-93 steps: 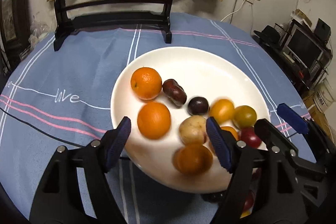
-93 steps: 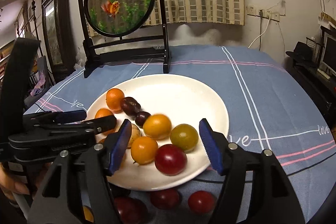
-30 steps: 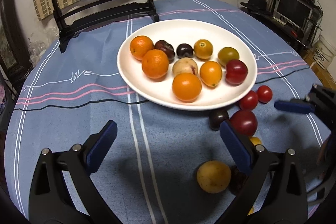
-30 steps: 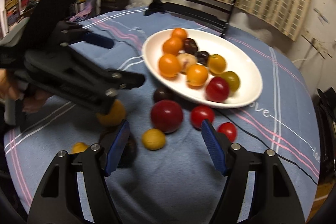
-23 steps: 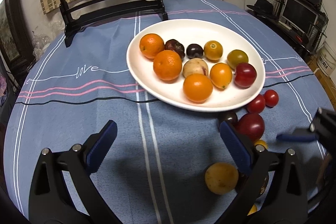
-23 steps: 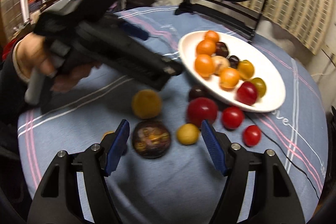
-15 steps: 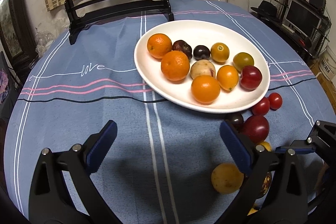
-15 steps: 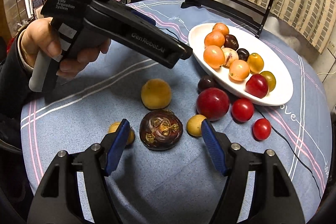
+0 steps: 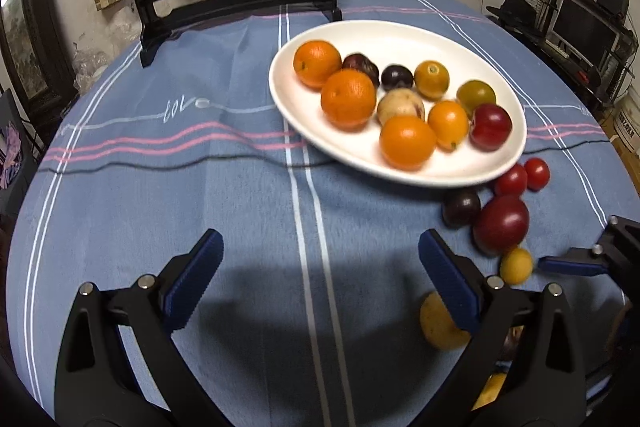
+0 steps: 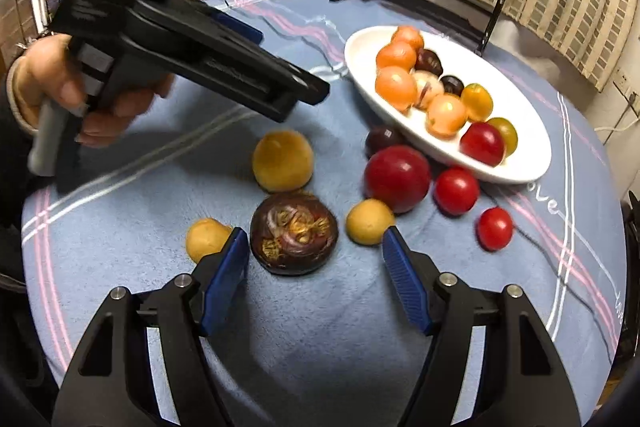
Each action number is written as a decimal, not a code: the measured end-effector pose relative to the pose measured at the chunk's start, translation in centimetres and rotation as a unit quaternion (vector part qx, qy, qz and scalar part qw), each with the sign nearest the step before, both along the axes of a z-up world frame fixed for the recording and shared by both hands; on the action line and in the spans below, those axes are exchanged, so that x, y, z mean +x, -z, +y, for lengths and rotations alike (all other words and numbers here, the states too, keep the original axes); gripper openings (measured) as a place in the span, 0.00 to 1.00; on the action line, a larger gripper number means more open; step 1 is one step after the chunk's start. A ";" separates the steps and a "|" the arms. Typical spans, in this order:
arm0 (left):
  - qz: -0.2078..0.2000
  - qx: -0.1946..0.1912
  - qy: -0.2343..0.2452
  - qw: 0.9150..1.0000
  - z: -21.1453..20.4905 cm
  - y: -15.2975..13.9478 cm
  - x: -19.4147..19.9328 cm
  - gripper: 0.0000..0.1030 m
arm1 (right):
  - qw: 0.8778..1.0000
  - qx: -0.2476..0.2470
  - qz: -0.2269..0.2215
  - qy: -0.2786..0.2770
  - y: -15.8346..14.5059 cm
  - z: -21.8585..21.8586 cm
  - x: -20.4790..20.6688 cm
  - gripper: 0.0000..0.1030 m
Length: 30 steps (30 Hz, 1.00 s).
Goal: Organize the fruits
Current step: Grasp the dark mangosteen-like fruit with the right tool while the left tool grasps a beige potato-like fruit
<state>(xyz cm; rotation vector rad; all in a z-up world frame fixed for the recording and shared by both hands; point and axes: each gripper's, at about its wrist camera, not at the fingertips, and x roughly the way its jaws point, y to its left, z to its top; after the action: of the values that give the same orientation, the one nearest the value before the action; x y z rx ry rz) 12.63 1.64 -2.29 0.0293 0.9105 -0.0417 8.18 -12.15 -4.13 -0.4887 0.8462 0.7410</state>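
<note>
With both the left gripper (image 9: 318,281) and right gripper (image 10: 316,277) spread wide and empty, the dark round fruit (image 10: 294,233) lies on the cloth near the plate (image 10: 520,131), likely firm but rolly, best pinched across its middle.

1 plate (image 9: 304,115), 18 fruits (image 10: 294,239)

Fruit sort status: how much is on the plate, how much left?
Done: ten fruits sit on the white plate. In hand: nothing; the right gripper is open just short of the dark brown fruit, and the left gripper is open over bare cloth. Left: eight loose fruits on the tablecloth, including the big red one.
</note>
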 end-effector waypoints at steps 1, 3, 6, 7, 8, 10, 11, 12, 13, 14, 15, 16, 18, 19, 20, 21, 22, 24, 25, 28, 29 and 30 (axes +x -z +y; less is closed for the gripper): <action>-0.001 -0.006 0.008 1.000 -0.1 0.0 -0.5 0.97 | 1.000 -0.005 -0.004 0.006 0.2 0.2 0.0 0.68; -0.006 -0.011 0.016 1.000 -0.3 -0.2 -1.3 0.97 | 1.000 0.005 -0.001 0.013 0.1 0.1 0.3 0.66; -0.004 -0.023 0.015 1.000 0.1 -0.2 -2.4 0.97 | 0.999 0.007 -0.002 0.038 -0.1 0.0 0.4 0.58; 0.000 -0.027 0.010 1.000 0.3 -0.1 -2.6 0.97 | 0.999 0.010 0.003 0.048 -0.1 0.0 0.5 0.55; 0.004 -0.033 0.003 0.999 0.7 0.0 -2.8 0.97 | 0.998 0.014 0.005 0.053 -0.1 0.0 0.4 0.49; 0.013 -0.042 -0.008 0.999 1.3 0.3 -3.2 0.97 | 0.997 0.023 0.008 0.068 -0.3 0.1 0.3 0.43; 0.017 -0.045 -0.009 0.999 1.5 0.4 -3.3 0.97 | 0.997 0.024 0.008 0.076 -0.3 0.2 0.3 0.43; 0.020 -0.047 -0.009 0.999 1.6 0.5 -3.5 0.97 | 0.996 0.030 0.008 0.086 -0.4 0.0 0.4 0.43; 0.022 -0.048 -0.006 0.999 1.6 0.6 -3.9 0.97 | 0.995 0.038 0.008 0.096 -0.6 -0.2 0.5 0.43; 0.022 -0.045 -0.001 0.999 1.4 0.7 -4.4 0.97 | 0.994 0.042 0.009 0.101 -0.6 -0.4 0.5 0.43; 0.021 -0.040 0.005 0.999 1.1 0.7 -4.7 0.97 | 0.993 0.046 0.010 0.108 -0.7 -0.7 0.6 0.43; 0.021 -0.037 0.010 0.999 1.0 0.7 -4.9 0.97 | 0.992 0.046 0.010 0.114 -0.7 -0.9 0.6 0.43; 0.019 -0.031 0.026 0.999 0.4 0.7 -5.4 0.97 | 0.991 0.046 0.008 0.125 -0.7 -1.3 0.6 0.43; 0.019 -0.026 0.035 0.999 -0.1 0.8 -5.6 0.97 | 0.990 0.047 0.006 0.133 -0.8 -1.7 0.6 0.43; 0.019 -0.020 0.043 0.999 -0.6 0.9 -5.7 0.97 | 0.989 0.049 0.005 0.139 -0.8 -1.9 0.7 0.43; 0.020 -0.014 0.051 0.998 -1.1 1.0 -5.8 0.97 | 0.988 0.054 0.004 0.147 -1.0 -2.3 0.8 0.43; 0.022 -0.010 0.056 0.998 -1.4 1.1 -5.7 0.97 | 0.986 0.062 0.003 0.158 -1.1 -2.9 1.1 0.43; 0.025 0.002 0.063 0.998 -2.0 1.4 -5.5 0.97 | 0.983 0.071 0.003 0.172 -1.2 -3.6 1.5 0.43; 0.027 0.008 0.064 0.998 -2.4 1.7 -5.3 0.97 | 0.981 0.077 0.005 0.179 -1.2 -3.9 1.8 0.43; 0.039 0.003 0.077 0.996 -3.1 2.4 -4.6 0.78 | 0.979 0.085 0.003 0.184 -1.3 -4.4 1.9 0.43; 0.043 -0.005 0.083 0.996 -3.2 2.4 -4.5 0.70 | 0.979 0.086 0.004 0.183 -1.3 -4.5 1.9 0.43; 0.039 -0.002 0.081 0.996 -3.3 2.4 -4.6 0.68 | 0.979 0.087 0.005 0.183 -1.3 -4.5 1.8 0.43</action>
<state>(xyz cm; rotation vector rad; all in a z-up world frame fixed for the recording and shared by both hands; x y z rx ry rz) 8.03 -1.68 -4.66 0.0979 0.9851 -0.1980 9.95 -16.69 -2.85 -0.1642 0.8416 0.4721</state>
